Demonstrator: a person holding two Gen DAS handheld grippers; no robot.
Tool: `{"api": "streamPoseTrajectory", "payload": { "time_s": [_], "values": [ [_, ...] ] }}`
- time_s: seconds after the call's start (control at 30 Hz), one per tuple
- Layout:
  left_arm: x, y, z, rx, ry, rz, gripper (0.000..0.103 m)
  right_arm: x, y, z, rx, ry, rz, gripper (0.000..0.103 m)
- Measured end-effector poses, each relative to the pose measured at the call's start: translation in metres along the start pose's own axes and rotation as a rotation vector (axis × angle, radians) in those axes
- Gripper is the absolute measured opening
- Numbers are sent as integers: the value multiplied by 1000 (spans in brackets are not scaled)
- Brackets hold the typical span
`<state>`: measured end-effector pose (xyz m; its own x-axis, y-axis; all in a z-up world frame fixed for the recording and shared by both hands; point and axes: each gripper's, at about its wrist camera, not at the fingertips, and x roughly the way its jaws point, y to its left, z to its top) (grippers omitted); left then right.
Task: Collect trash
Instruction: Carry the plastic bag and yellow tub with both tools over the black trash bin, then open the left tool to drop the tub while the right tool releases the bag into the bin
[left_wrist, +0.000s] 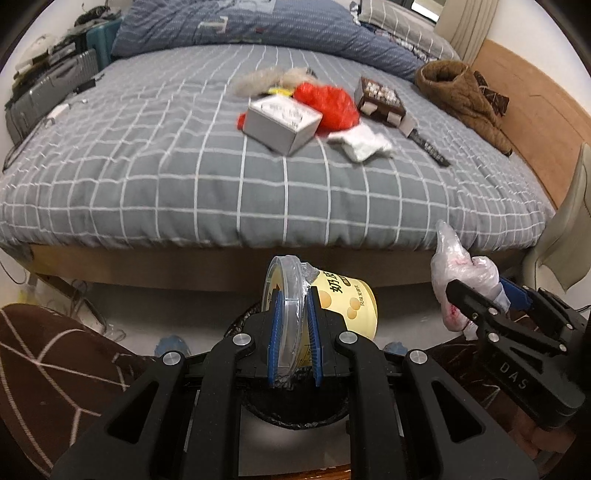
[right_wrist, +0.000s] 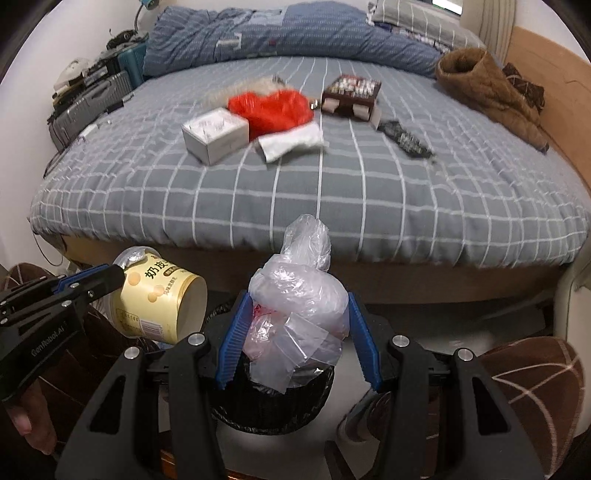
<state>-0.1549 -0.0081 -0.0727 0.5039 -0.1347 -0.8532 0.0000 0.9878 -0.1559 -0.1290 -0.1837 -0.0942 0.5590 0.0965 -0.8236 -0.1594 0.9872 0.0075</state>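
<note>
Above black bin (right_wrist: 273, 406) | left fingers (left_wrist: 274, 343) clamp yellow tub (left_wrist: 343, 306) rim | right fingers (right_wrist: 236, 339) grasp clear bag (right_wrist: 299, 306)

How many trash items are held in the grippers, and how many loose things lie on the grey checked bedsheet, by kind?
Held yellow cup: 1
Held clear plastic bag: 1
White box: 1
Red plastic bag: 1
White wrapper: 1
Brown box: 1
Remote control: 1
Brown jacket: 1
Furry item: 1
Total: 9
</note>
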Motion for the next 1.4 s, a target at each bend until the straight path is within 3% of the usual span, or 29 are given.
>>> {"api": "streamPoseTrajectory", "payload": {
  "time_s": [0.67,0.97,1.4],
  "values": [
    [134,-2,-13,1,232,2,13,116,-18,-16,-4,186,-16,50],
    [179,-10,-21,28,326,8,13,136,-28,-19,10,237,4,50],
    [203,-22,-35,73,388,27,15,148,-32,-27,20,263,8,50]
  ]
}}
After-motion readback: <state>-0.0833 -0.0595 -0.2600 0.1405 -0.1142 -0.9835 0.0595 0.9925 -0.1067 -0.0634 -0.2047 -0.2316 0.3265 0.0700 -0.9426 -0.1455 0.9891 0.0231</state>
